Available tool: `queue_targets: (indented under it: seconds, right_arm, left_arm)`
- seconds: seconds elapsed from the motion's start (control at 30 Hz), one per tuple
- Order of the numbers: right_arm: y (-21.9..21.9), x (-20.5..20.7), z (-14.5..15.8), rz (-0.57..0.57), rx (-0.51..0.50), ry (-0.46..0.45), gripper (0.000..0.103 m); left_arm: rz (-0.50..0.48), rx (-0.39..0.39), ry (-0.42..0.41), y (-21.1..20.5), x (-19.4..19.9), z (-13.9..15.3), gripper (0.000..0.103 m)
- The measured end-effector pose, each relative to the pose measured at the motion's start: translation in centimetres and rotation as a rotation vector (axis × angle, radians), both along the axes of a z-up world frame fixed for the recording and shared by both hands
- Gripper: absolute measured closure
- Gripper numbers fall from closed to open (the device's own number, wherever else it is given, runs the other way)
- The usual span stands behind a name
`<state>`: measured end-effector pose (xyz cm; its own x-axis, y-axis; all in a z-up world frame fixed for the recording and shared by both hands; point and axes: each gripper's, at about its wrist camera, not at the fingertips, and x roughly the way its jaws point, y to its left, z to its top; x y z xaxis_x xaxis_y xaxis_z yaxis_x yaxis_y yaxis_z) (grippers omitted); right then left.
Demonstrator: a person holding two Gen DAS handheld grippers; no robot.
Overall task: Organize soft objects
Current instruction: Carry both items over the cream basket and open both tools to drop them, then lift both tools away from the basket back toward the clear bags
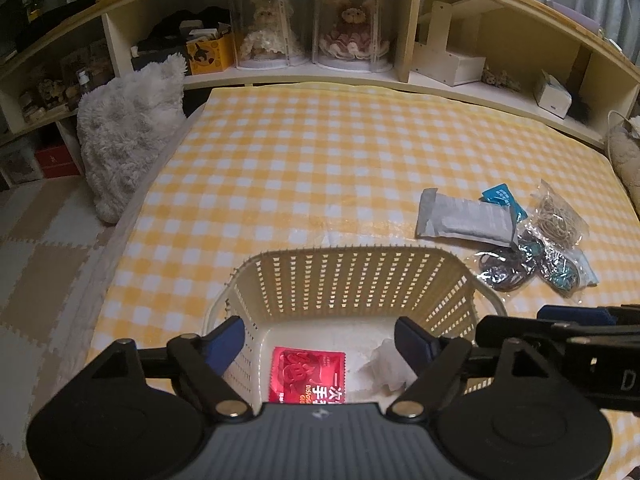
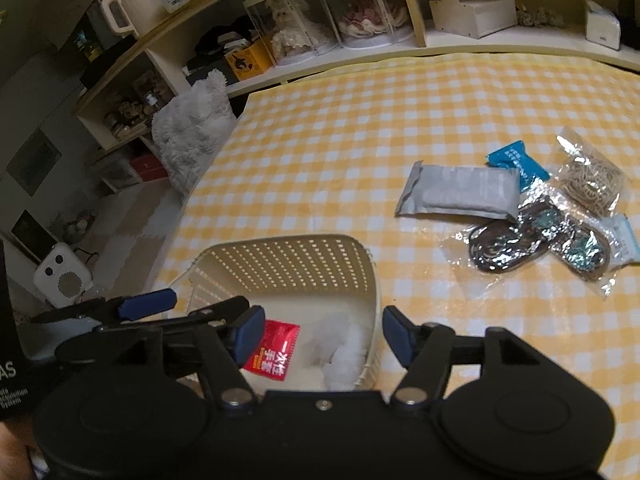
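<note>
A cream slotted basket [image 1: 352,252] [image 2: 280,256] stands on the yellow checked bed cover. On its floor lie a red packet [image 1: 308,376] [image 2: 276,348] and a white fluffy wad [image 1: 384,364] [image 2: 344,352]. My left gripper [image 1: 320,336] hangs open over the basket with nothing between its fingers. Beside it, my right gripper [image 2: 324,332] is open and straddles the basket's right wall, holding nothing. To the right on the cover lie a grey pouch [image 1: 464,220] [image 2: 456,192], a blue packet [image 1: 500,196] [image 2: 516,162], a clear bag of rubber bands [image 1: 556,220] [image 2: 592,180] and bags of dark hair ties [image 1: 520,268] [image 2: 532,244].
A fluffy grey cushion [image 1: 128,136] [image 2: 192,132] leans at the bed's left edge. Behind the bed runs a shelf with dolls in clear cases [image 1: 312,28] and boxes. Checked foam mats cover the floor on the left, where a small white device [image 2: 60,276] sits.
</note>
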<state>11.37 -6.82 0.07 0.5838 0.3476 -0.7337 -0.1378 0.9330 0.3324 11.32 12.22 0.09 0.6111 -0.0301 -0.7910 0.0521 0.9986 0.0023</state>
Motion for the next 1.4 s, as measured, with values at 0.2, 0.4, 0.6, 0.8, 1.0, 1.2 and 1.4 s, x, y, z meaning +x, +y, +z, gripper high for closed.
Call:
queue_targets:
  seconds: [0.2,0.4,0.6,0.8,1.0,1.2,1.4]
  right_arm:
    - [-0.1,-0.1,0.0,0.0,-0.012,-0.002,0.035]
    - [0.1,-0.2,0.0,0.005,-0.025,-0.003,0.031]
    - [0.3,-0.5,0.3,0.025,-0.063,-0.027,0.02]
    - [0.2,-1.0,0.9,0.027,-0.121,-0.09,0.001]
    - [-0.6,-1.4,1.5,0.022,-0.176,-0.144,0.0]
    - [-2.9,-2.0,3.0,-0.012,-0.196,-0.219,0.0]
    - [-6.2,-2.8,5.1,-0.066,-0.19,-0.29,0.0]
  left_arm:
    - [-0.001,-0.006,0.004,0.0,-0.1,0.0,0.02]
    - [0.012,-0.012,-0.006,0.2,-0.2,0.3,0.02]
    - [0.032,-0.036,-0.032,0.8,-0.2,0.8,0.014]
    - [0.07,-0.062,-0.082,1.4,-0.4,1.4,0.006]
    - [0.083,-0.057,-0.176,1.2,-1.1,2.9,0.002]
    - [0.087,-0.059,-0.284,0.3,-2.0,4.6,0.0]
    - [0.076,-0.075,-0.371,-1.3,-2.8,6.1,0.0]
